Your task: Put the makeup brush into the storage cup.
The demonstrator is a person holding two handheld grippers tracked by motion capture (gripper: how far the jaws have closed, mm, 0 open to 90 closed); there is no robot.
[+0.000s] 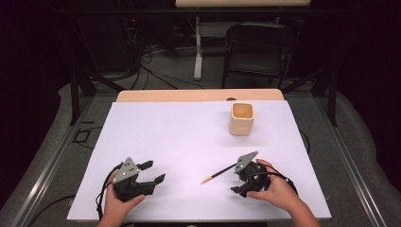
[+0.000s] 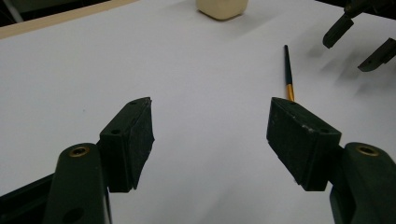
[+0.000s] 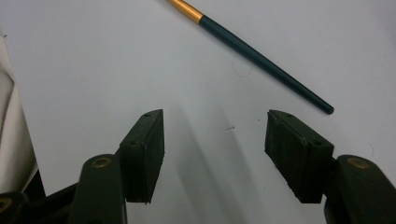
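Cream cup [image 1: 242,119], far side; chair [image 1: 257,47] behind table.

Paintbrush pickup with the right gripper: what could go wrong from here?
1. The paintbrush is thin and lies flat on the white sheet; the right gripper, open just short of it, may close over it or roll it away.
2. The cup stands upright and narrow; a carried brush could tip it.

Pencil [image 1: 218,174] beside right gripper [image 1: 242,182] (jaws apart), white sheet [image 1: 189,137]

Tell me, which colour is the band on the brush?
Gold-orange band on a dark teal brush; right gripper view.
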